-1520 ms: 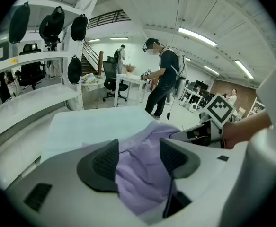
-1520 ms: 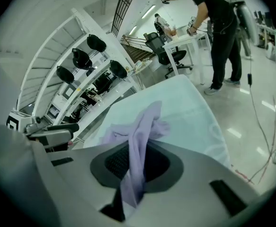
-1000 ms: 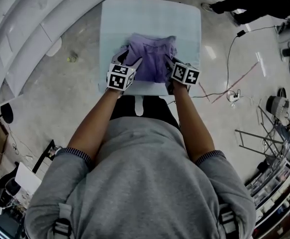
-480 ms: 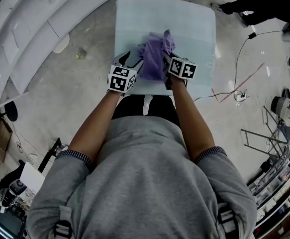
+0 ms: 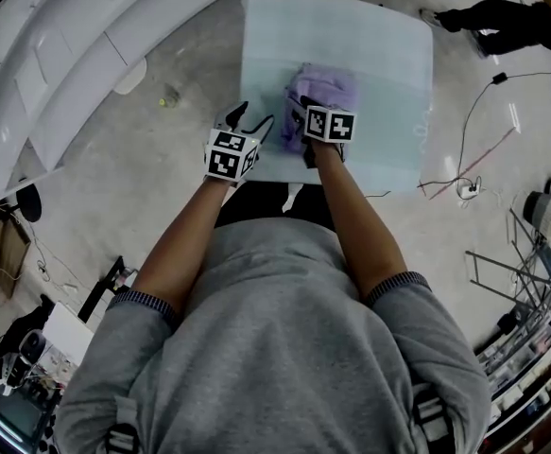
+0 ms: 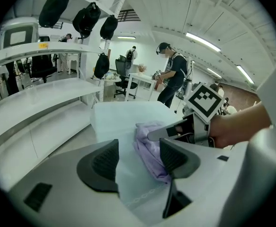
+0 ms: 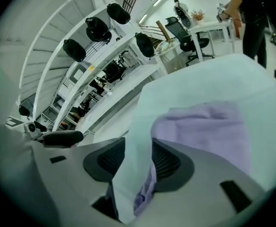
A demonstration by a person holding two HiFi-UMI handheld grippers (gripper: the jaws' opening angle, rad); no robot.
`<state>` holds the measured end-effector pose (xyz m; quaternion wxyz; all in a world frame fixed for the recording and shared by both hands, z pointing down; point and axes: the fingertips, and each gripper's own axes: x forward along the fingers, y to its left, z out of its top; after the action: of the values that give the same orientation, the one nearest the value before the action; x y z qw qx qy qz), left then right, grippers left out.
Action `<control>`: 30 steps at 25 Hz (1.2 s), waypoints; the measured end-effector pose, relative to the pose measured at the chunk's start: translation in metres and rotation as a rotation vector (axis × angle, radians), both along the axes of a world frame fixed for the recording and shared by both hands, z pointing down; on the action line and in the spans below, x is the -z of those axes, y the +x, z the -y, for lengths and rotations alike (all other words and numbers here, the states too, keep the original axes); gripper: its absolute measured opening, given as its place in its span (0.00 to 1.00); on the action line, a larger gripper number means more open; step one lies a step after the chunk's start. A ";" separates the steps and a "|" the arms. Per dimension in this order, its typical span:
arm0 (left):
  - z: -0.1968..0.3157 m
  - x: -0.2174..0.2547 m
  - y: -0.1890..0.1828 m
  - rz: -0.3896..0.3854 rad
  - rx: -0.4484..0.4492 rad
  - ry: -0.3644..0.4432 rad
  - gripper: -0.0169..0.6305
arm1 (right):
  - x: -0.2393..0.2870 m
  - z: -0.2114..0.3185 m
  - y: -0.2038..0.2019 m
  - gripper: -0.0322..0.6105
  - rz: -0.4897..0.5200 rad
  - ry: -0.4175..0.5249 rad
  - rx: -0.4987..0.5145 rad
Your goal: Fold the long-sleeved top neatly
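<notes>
The lilac long-sleeved top lies bunched in a narrow fold on the pale blue table, towards its near edge. My right gripper sits at the top's near left side. Its jaws have just been opening: in the right gripper view they stand apart with the top against the right pad and a hem hanging below it, neither pad pressing. My left gripper is open just left of the top, with only table between its jaws. In that view the top lies beside the right jaw.
White curved benches run along the left. Cables trail on the floor right of the table, with metal racks beyond. A person stands at a desk past the table's far end.
The top, spread wide between both grippers before, has been drawn together into a narrow bundle. The right gripper moved left with its side and opened. The left gripper now stands free of the cloth.
</notes>
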<state>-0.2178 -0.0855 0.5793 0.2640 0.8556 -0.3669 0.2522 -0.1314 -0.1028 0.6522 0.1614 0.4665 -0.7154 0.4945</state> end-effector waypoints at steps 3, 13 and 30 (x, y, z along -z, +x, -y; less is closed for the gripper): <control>0.004 0.002 -0.009 -0.001 0.019 0.000 0.48 | 0.004 -0.002 -0.014 0.35 0.010 0.001 0.038; 0.002 0.031 0.008 -0.079 -0.075 0.037 0.48 | 0.068 -0.019 0.051 0.43 0.001 0.118 -0.020; -0.063 0.196 0.097 -0.224 -0.210 0.295 0.48 | 0.249 -0.103 0.138 0.53 -0.031 0.511 0.236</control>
<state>-0.1208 -0.0220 0.3832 0.1474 0.9411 -0.2772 0.1253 0.0069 0.0004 0.4028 0.1059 0.4129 -0.8638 0.2685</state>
